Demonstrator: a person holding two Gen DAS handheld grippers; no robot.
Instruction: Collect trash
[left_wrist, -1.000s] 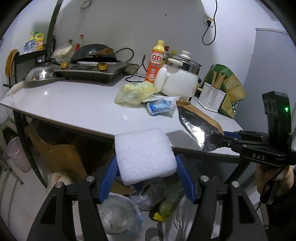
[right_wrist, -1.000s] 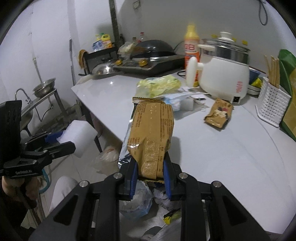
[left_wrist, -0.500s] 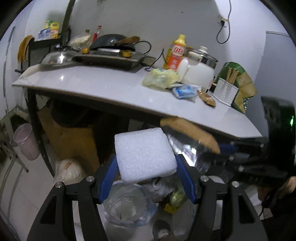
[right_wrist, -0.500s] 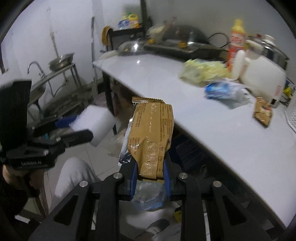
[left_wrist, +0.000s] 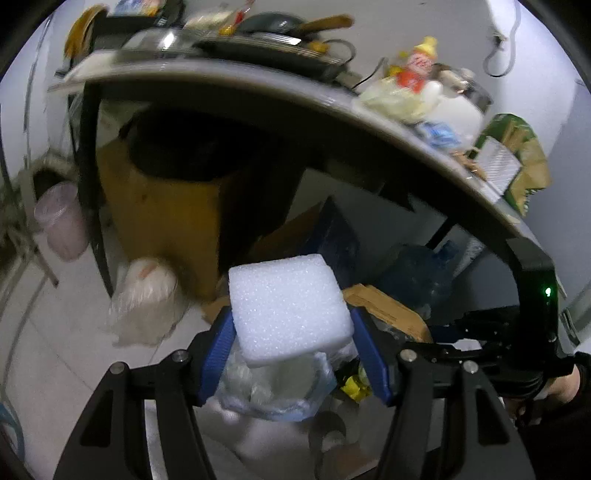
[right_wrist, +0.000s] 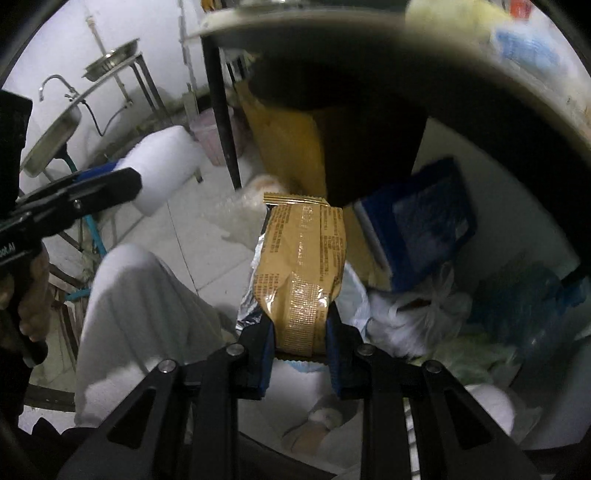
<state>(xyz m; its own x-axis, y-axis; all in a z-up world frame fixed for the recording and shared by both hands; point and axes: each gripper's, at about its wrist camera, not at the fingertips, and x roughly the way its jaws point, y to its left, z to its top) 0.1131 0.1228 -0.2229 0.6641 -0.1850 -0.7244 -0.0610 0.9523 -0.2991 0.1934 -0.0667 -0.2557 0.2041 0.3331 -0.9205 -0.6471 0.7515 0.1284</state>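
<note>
Your left tongs (left_wrist: 291, 350) are clamped on the white foam block (left_wrist: 286, 310), blue pads pressing both its sides. Your right tongs (right_wrist: 300, 334) pinch the gold snack wrapper (right_wrist: 301, 266) at its lower end. Both pieces hang below the table (left_wrist: 388, 122) edge, above the bagged rubbish (left_wrist: 273, 384) on the floor.

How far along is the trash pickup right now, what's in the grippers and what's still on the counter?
Done: two pieces are off the counter. In hand: the left gripper clamps a white foam block, the right gripper a tan foil snack wrapper; both hang below the white countertop, over a heap of plastic bags on the floor. Left: release both, then fetch the yellow plastic bag and blue packet on the counter.
</note>
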